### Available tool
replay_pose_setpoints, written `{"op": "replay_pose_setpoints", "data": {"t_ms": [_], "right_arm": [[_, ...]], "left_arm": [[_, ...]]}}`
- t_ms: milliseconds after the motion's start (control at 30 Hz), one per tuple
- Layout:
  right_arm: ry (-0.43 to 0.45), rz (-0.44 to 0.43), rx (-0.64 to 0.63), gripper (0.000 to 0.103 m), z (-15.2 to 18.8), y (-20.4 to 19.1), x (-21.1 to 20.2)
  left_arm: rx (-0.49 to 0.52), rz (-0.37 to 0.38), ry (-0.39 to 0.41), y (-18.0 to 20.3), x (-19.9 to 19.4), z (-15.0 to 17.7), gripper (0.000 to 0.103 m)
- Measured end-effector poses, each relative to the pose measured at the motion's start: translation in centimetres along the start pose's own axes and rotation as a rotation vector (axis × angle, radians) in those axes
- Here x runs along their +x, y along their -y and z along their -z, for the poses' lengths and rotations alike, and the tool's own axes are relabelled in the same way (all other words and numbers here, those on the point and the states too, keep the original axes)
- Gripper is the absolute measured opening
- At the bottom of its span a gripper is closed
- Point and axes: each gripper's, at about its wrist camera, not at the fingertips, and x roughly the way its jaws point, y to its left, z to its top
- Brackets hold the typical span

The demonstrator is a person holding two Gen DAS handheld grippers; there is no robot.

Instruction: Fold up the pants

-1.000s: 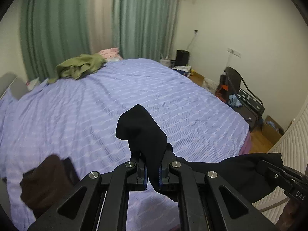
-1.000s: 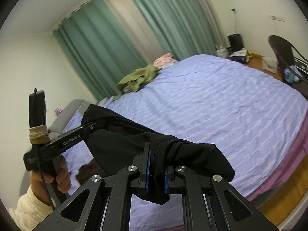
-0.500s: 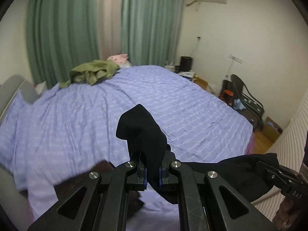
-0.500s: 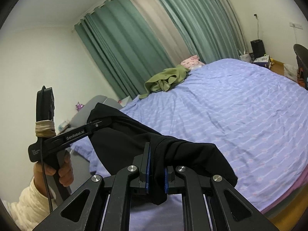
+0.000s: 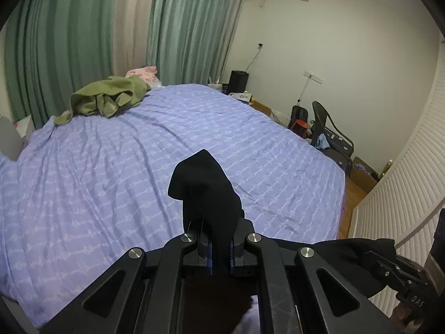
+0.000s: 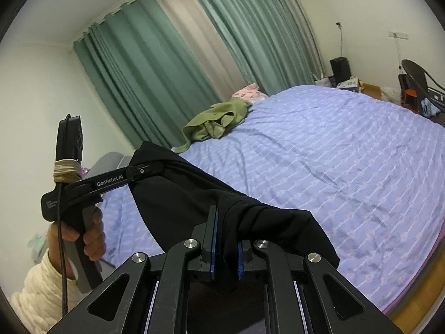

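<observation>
Bedding in lilac, a wide bedspread (image 5: 139, 183), filled the room under green curtains (image 6: 133, 83), with an olive garment (image 5: 108, 101) at eleven o'clock and a chair (image 5: 331, 133) at three. Whatever the black pants (image 6: 194, 203) trailed below stayed cut off. Left gripper (image 5: 219, 253) and right gripper (image 6: 225, 261) each pinched the pants, stretched between them above the bed.

Your black two-finger left gripper (image 5: 219, 250) is clamped tight on black fabric, angled downward. Your matching right gripper (image 6: 225, 253) is clamped likewise. Your left hand (image 6: 80, 235), in a cream quilted sleeve (image 6: 36, 289), grips its handle.
</observation>
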Motion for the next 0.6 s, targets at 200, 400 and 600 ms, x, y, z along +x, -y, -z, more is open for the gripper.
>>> {"op": "replay_pose_setpoints", "data": {"t_ms": [200,400,600], "right_arm": [[-0.030,0.059,-0.011,0.012,2.9,-4.3,3.3],[-0.212,0.090,0.012,0.012,8.9,-6.5,7.5],[-0.361,0.088,0.005,0.012,14.6,-8.7,8.4]], "left_arm": [[-0.029,0.041,-0.055,-5.6,1.7,3.1,0.009],[-0.069,0.045,-0.189,-10.4,4.4,9.6,0.009],[-0.085,0.027,-0.261,-13.1,4.6,15.0,0.011]]}}
